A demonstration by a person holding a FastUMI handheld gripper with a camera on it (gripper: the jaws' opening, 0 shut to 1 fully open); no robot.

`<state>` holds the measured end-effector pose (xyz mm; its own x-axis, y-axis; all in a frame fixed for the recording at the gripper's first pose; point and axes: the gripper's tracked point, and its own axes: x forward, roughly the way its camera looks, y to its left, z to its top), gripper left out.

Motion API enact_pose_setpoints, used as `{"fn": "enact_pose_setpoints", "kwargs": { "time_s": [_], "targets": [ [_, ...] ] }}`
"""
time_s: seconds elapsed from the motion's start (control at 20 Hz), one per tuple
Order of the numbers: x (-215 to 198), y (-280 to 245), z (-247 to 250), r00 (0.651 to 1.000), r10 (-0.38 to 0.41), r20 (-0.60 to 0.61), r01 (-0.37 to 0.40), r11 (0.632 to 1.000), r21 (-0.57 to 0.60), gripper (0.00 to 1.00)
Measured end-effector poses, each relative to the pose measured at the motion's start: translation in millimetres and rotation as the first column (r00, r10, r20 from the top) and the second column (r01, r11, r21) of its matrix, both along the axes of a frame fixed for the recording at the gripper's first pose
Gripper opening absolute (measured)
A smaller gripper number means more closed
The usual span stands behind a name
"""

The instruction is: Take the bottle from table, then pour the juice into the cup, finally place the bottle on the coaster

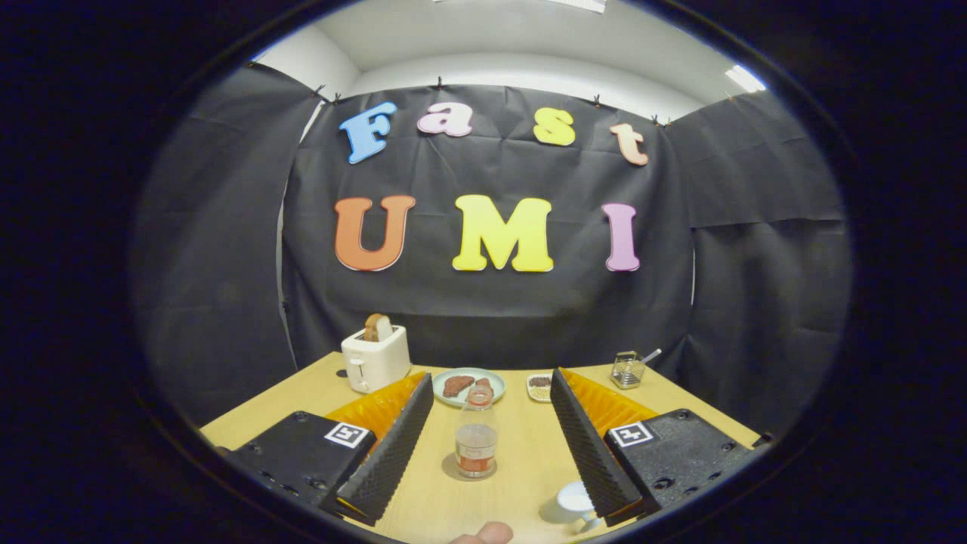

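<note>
Nearest of all, a fingertip (483,533) of a person pokes in at the table's close edge, below the gap between the claw's fingers. Beside it, by the inner side of the right finger, a white cup (576,501) stands upright on the table (521,453), low and partly cut off by that finger; whether it holds any juice cannot be told from here.

The gripper (491,389) is spread wide, its two fingers well apart and pressing on nothing. That width looks suited to taking in something round with room to spare on both sides.

Between the fingers, roughly midway and touching neither, the bottle (476,440) stands upright. It is clear, capped, with a label low on its body and a reddish drink reaching partway up. It sits on a faint round patch that may be a coaster or only its shadow; the view does not settle which. So the scene fits two readings: the bottle waiting to be gripped, or the bottle set down after pouring with the claw just released.

Beyond the bottle lies a plate (468,387) with dark pieces of food, and just right of it a small dish (539,387). Farther left a toaster (375,360) holds a slice of bread, and at the far right stands a small glass jar (628,369) with a handle sticking out. These stay well clear of the path between bottle and cup.
</note>
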<state>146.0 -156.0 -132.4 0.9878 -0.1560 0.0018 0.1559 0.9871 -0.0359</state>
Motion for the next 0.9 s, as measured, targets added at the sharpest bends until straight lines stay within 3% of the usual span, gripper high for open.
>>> {"fn": "enact_pose_setpoints", "kwargs": {
  "time_s": [0.55, 0.9],
  "targets": [
    [-92.6, -2.6, 89.4, 0.996, 0.02, 0.084, -0.032, 0.989, 0.147, 0.99],
    [-118.7, 3.2, 94.1, 1.0, 0.008, 0.004, -0.008, 1.0, 0.018, 1.0]
  ]
}}
